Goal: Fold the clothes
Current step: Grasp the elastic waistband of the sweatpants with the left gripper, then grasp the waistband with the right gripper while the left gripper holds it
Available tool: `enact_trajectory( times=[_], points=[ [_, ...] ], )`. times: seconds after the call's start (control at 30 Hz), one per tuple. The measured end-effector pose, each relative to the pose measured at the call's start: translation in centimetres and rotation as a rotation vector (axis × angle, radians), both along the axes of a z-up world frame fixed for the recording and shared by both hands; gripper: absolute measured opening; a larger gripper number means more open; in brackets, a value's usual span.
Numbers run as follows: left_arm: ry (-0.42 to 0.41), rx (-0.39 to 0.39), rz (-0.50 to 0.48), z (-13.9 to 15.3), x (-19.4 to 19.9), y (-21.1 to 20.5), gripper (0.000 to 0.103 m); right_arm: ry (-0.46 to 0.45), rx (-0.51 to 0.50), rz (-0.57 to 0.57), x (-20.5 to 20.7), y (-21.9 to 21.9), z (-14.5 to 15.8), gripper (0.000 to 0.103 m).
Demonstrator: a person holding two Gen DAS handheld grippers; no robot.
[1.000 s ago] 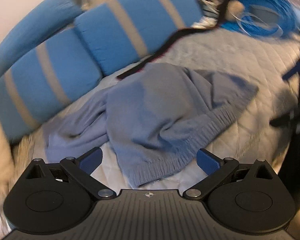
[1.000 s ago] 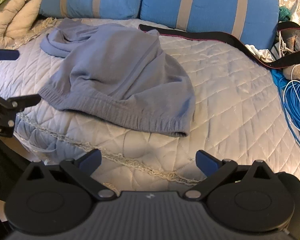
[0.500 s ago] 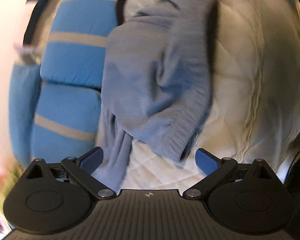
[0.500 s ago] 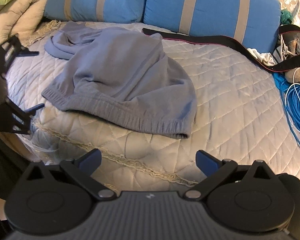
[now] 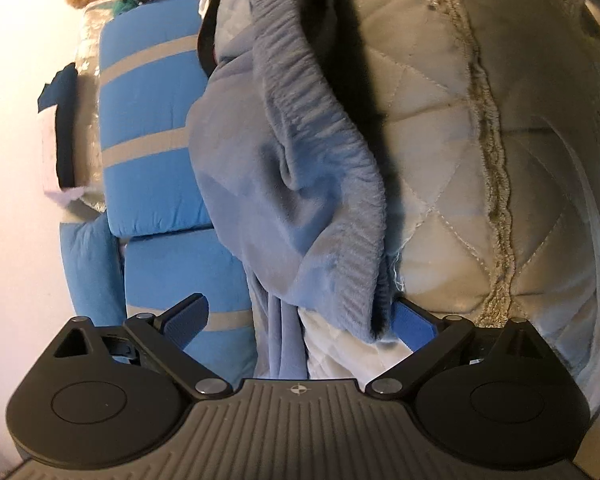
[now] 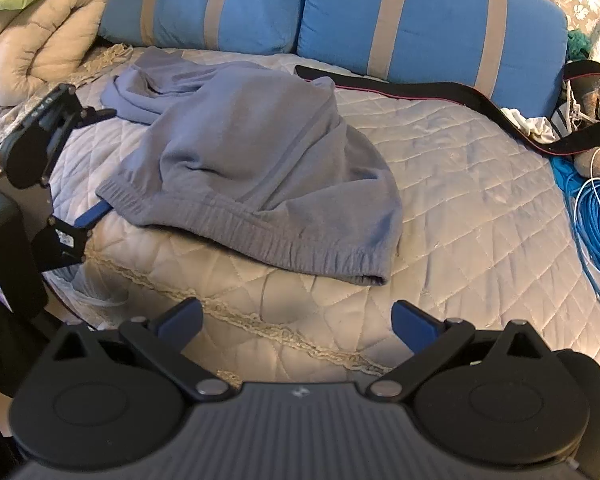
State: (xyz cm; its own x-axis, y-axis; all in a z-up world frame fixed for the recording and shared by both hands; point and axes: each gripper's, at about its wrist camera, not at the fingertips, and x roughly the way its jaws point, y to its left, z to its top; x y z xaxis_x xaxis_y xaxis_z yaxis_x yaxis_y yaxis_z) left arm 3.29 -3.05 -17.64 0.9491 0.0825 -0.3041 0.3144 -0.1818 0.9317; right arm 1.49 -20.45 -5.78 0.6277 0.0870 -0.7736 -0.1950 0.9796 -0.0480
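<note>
Bedroom scene: pale quilted bedspread on a bed, blue cushions with beige stripes along the back, black strap and coiled blue cable off to the right.

Task item is the grey-blue fleece sweatshirt with ribbed hem, crumpled mid-bed, hem facing the near edge.

Handling guess: light, soft, floppy, no shape retention. Fleece shouldn't slip in the pads. Best hold looks like the ribbed hem corners: thicker, double layer, easy to pinch.

Left gripper is rolled on its side at the left hem corner, jaws wide and closing. One blue finger is tucked under the ribbed hem, the other is above it and clear, so cloth sits between them, not yet pinched.

Right gripper hangs released over the near bed edge, nothing between its jaws.

Left wrist view shows the finger under the hem up close. Right wrist view gives the whole garment layout and the free right hem corner.
</note>
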Motion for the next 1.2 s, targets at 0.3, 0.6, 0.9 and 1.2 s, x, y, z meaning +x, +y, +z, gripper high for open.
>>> enact_trajectory(
  times=[0.3, 0.6, 0.9, 1.2],
  points=[
    [0.067, 0.01, -0.012, -0.1, 0.4, -0.1, 0.01, -0.02, -0.038, 0.025, -0.6, 0.7, 0.1, 0.103],
    [-0.032, -0.181, -0.024, 8.6, 0.9, -1.1, 0.009, -0.143, -0.265, 0.048, -1.5, 2.6, -1.1, 0.103],
    [-0.068, -0.302, -0.041, 13.9, -0.1, -3.2, 0.009, -0.272, -0.507, 0.09, -0.7, 5.7, -4.0, 0.103],
    [-0.085, -0.399, -0.043, 17.4, 0.6, -5.1, 0.009, -0.351, -0.739, 0.084, 2.0, 7.6, -9.1, 0.101]
  ],
)
